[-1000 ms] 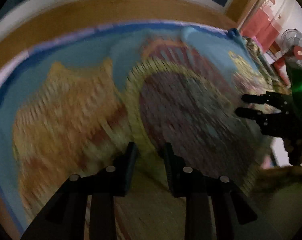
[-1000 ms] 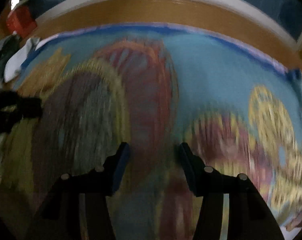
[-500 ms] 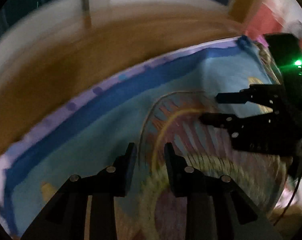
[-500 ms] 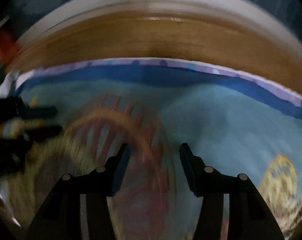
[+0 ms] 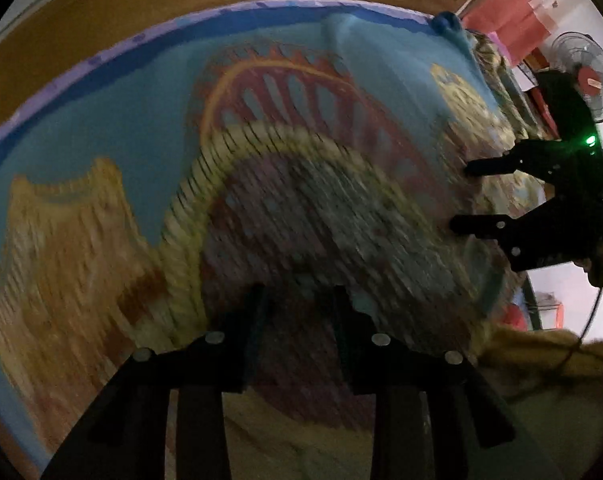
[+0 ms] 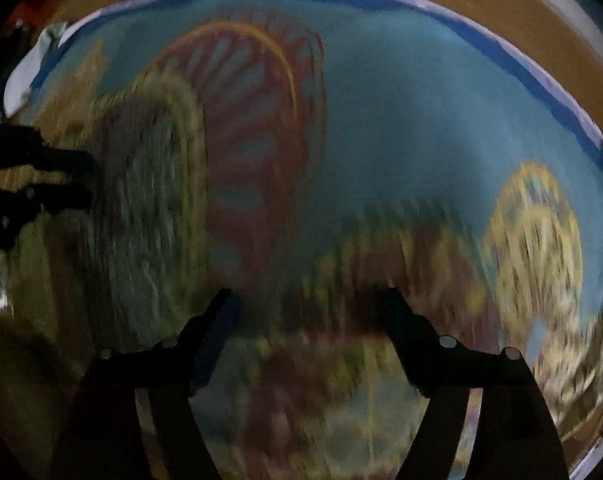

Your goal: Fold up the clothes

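Both tongs hang over one large patterned cloth (image 5: 285, 184), blue with red arches, yellow bands and a purple-and-blue border, spread flat on a wooden surface whose bare brown edge (image 5: 101, 12) shows beyond the far hem. The cloth fills the space ahead of and beneath both pairs of fingers; whether it is a garment or a sheet, the blur does not let me say.

The left tongs (image 5: 297, 312) stand at a middling gap and are opening, with nothing pinched between the fingers, only the print showing through. The right tongs (image 6: 305, 312) are wider and also opening, pointing nearly straight down, empty as well; from the left wrist they appear off to the right (image 5: 461, 196), over the cloth's right part, well apart from the left pair.

This looks like the reach for a fresh hold before a fold. To do it well, I judge each pair should settle on a hem or corner rather than the middle of the print, come down until the lower finger slides under a single layer, and close fully before lifting. Matching the two holds along the same edge would keep the fold square; uneven grips would likely drag the fabric askew.
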Tool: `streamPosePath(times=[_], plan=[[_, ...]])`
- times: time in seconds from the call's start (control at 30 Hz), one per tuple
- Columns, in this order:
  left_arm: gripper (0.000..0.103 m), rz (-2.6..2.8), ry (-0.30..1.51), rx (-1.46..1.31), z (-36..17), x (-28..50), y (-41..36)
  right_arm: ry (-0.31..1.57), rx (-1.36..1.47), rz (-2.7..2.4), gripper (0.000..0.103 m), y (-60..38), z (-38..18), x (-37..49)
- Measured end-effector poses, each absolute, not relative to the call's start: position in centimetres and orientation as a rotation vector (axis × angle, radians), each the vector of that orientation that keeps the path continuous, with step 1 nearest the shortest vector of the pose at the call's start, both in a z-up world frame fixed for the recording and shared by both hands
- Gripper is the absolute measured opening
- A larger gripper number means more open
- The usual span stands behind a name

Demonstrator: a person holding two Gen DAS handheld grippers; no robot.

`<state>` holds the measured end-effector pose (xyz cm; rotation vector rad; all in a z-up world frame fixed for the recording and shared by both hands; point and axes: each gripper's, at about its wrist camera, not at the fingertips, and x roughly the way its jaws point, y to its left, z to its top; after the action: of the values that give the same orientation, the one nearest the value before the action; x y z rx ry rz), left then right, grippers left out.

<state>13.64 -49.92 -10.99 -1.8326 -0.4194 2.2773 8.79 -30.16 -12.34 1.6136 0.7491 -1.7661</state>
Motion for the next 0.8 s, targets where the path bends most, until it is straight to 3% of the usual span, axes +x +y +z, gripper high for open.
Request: streamPosePath(times=[0.13, 0.37, 0.67, 0.73, 0.8], plan=[[0.031, 2.200, -0.531, -1.848, -11.3, 15.7, -49.5, 0.726, 1.685, -1.772, 0.078, -28.0, -12.6, 9.4], [0.031, 2.180, -0.534, -1.845, -10.6, 17.6, -50.1, 0.695, 1.779, -1.745, 0.077, -26.4, -12.9, 9.1], [0.031, 2.568, -0.591, -1.789, -10.1, 13.5, -56.6, 0.228, 1.514, -2.211, 0.076, -27.7, -11.1, 0.3], [0.031, 2.608, -0.530, -1.861, -11.4, 13.2, -56.1, 0.232, 1.500, -2.215, 0.072, -27.2, -12.3, -0.2], [0.031, 2.647, -0.495, -1.847, -11.4, 13.8, -55.6, 0.368, 1.498, -2.224, 0.072, -26.3, -13.0, 0.0]])
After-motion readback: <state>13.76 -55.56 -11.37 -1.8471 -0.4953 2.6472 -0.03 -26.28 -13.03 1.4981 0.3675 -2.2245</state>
